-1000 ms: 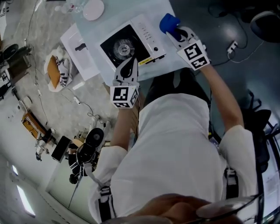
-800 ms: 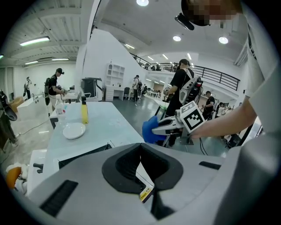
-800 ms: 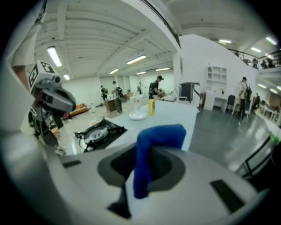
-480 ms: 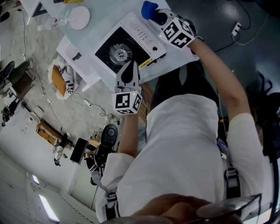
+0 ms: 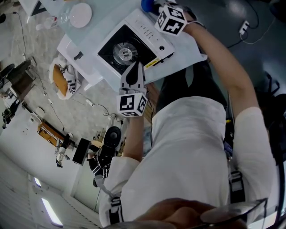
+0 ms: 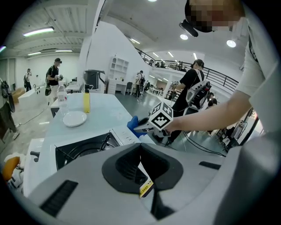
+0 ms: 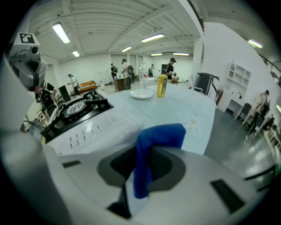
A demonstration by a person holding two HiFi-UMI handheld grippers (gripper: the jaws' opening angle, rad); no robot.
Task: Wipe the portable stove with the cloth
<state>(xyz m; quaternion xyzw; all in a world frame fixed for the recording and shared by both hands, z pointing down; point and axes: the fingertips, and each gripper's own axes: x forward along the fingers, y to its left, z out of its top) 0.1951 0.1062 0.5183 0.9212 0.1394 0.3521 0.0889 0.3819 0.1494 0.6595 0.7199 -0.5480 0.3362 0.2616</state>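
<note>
Overhead, from left to right: a white plate sits on the pale worktop, well apart from the portable stove, a white box with a black top and a round burner.

At the stove's near edge the left claw points toward it, its two halves pressed together with nothing between them. In the left gripper view the claw's own grey body covers most of the stove front. Only a strip of yellow label shows through the gap below the tips. Whether the tips touch the stove cannot be told.

Further right, at the stove's control-panel end, the right claw pinches the blue cloth. The top edge of the head view cuts the cloth off, and the marker cube hides most of that claw. The right gripper view, somewhat blurred, shows the cloth folded over and hanging down between the halves, with the stove just to its left. Contact between cloth and stove cannot be made out.

The person's white-clad torso hides the worktop's near edge.
</note>
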